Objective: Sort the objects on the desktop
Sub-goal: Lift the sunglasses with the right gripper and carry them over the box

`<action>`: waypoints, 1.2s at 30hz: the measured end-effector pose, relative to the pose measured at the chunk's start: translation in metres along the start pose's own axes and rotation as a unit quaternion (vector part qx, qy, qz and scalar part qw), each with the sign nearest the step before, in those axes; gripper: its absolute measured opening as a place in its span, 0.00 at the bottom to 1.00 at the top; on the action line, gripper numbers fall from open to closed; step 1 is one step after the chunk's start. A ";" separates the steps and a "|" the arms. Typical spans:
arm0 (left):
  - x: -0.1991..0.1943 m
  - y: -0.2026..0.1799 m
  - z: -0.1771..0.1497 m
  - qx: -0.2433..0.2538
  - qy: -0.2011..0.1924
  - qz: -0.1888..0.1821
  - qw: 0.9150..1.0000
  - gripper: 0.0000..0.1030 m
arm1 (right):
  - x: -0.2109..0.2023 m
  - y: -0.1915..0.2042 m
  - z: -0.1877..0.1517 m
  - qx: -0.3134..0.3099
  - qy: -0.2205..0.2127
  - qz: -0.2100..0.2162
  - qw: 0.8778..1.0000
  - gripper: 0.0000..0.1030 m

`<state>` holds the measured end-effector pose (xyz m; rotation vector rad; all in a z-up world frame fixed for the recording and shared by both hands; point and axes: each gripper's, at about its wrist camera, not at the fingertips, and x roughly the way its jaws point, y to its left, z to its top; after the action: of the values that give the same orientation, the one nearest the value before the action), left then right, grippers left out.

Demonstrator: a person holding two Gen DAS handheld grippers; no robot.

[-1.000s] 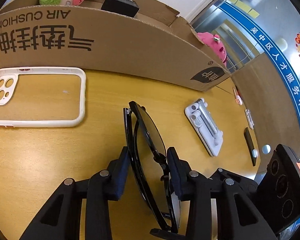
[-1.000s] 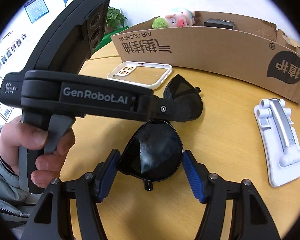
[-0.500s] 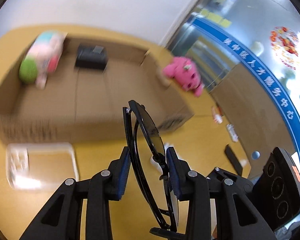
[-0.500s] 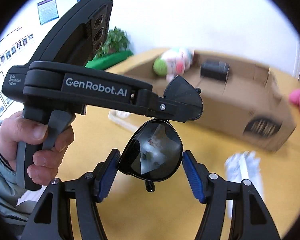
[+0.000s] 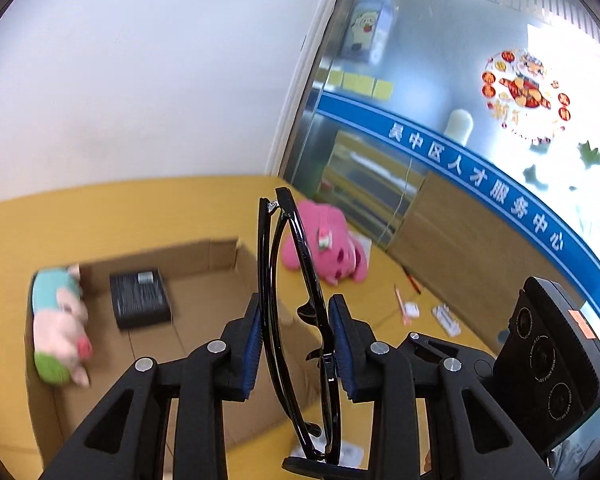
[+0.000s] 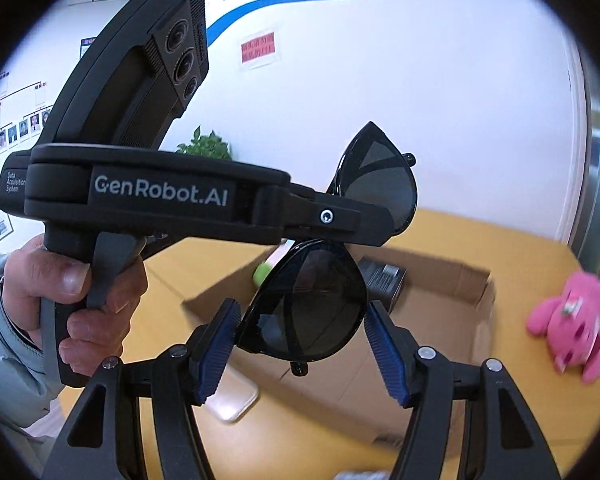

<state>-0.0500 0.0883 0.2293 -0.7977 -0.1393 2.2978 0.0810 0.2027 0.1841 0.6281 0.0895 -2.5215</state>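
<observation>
Black folded sunglasses [image 5: 292, 300] are held edge-on between the blue pads of my left gripper [image 5: 294, 340], which is shut on them at the bridge, high above the open cardboard box [image 5: 204, 280]. In the right wrist view the same sunglasses [image 6: 312, 304] fill the middle, with one lens between the blue pads of my right gripper [image 6: 300, 348], which also grips them. The left gripper's body [image 6: 160, 200] crosses that view from the left, held by a hand.
Inside the box lie a pink-and-green plush pig [image 5: 58, 328] and a black block [image 5: 140, 300]. A pink plush toy [image 5: 328, 252] sits on the yellow table right of the box. A white phone case [image 6: 236, 400] lies near the box. Small items [image 5: 444, 316] lie further right.
Both grippers have lifted the sunglasses off the table and carried them up and forward over the cardboard box. The box's inside now shows from above. The grips have not changed.
</observation>
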 end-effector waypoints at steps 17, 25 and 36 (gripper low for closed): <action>0.107 0.084 0.082 -0.040 0.029 -0.012 0.999 0.32 | 0.092 -0.096 0.067 0.021 0.029 0.010 0.999 0.62; 0.197 0.129 0.059 -0.116 0.092 -0.032 0.989 0.30 | 0.150 -0.151 0.041 0.068 0.099 0.029 0.992 0.62; 0.301 0.175 0.006 -0.198 0.170 -0.037 0.965 0.28 | 0.235 -0.216 -0.031 0.172 0.229 0.045 0.957 0.61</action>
<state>-0.3263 0.1507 0.0278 -1.3537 -0.4737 2.0510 -0.1936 0.2788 0.0367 1.3182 -0.2116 -2.2725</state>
